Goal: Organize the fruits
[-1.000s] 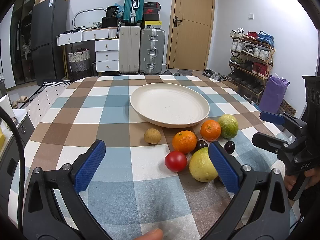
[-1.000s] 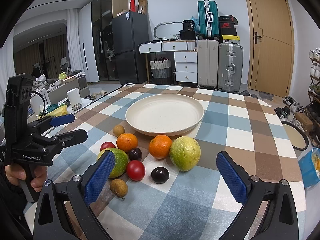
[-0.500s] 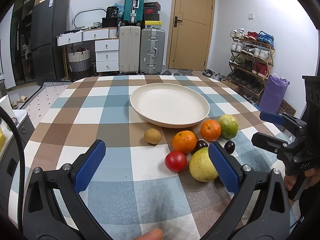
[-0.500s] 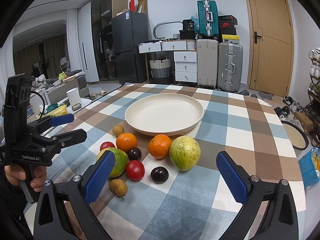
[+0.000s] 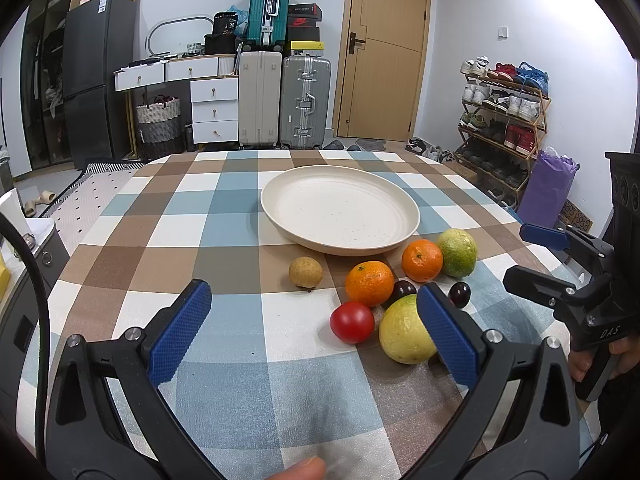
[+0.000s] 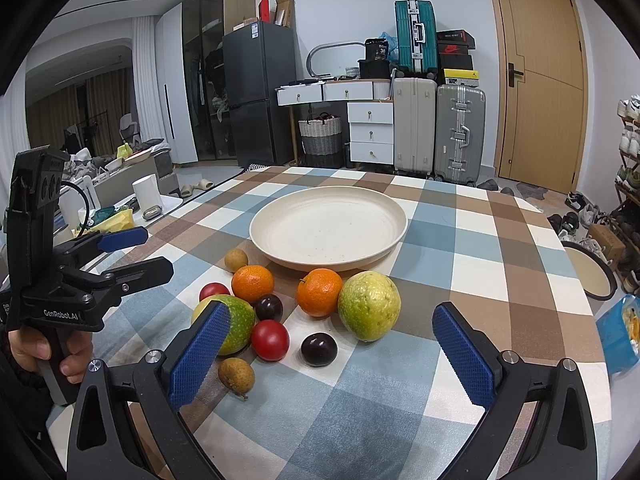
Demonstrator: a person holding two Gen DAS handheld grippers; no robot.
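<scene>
While both tongs are hanging above the near edge, we are reading the scene as follows.
Left tongs (image 5: 314, 326): we are holding them wide apart with nothing between the pads, low over the checked surface (image 5: 240, 380), left of the fruit.
Right tongs (image 6: 334, 350): we are holding them wide too, empty, with the fruit cluster lying just ahead between the pads.
Plate (image 6: 328, 229): it is sitting empty in the middle of the surface, just behind the fruit.
Oranges: two, one (image 6: 253, 283) to the left and one (image 6: 319, 292) to the right, both lying near the plate's front rim.
Guavas: a large one (image 6: 369, 306) is touching the right orange; another (image 6: 236, 324) is lying partly hidden behind the right tongs' left pad.
Tomatoes: one (image 6: 270, 340) is lying in front, one (image 6: 214, 291) further left.
Plums: one (image 6: 319, 349) is lying nearest us, one (image 6: 269, 307) between the oranges.
Longans: one (image 6: 236, 374) is lying close to us, one (image 6: 236, 260) beside the plate.
</scene>
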